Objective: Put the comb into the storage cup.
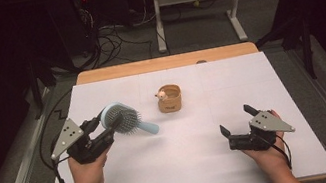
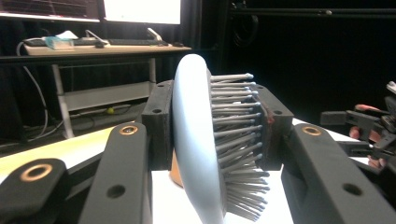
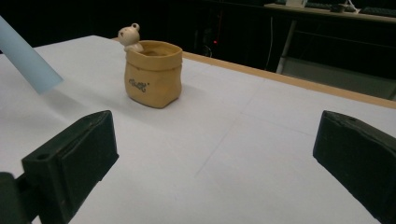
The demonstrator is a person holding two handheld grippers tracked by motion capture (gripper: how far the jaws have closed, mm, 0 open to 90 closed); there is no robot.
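Observation:
My left gripper is shut on the head of a light blue hairbrush, held above the white table cover at the left. Its handle slants down to the right. In the left gripper view the jaws clamp the brush head from both sides, with grey bristles pointing right. A tan sack-shaped cup with a small bear figure stands upright at the table's middle, also seen in the right gripper view. My right gripper is open above the table at the right, nothing between its jaws.
A white sheet covers the wooden table, whose bare far edge shows behind. A desk frame and cables lie on the floor beyond. The brush handle tip shows at the left of the right gripper view.

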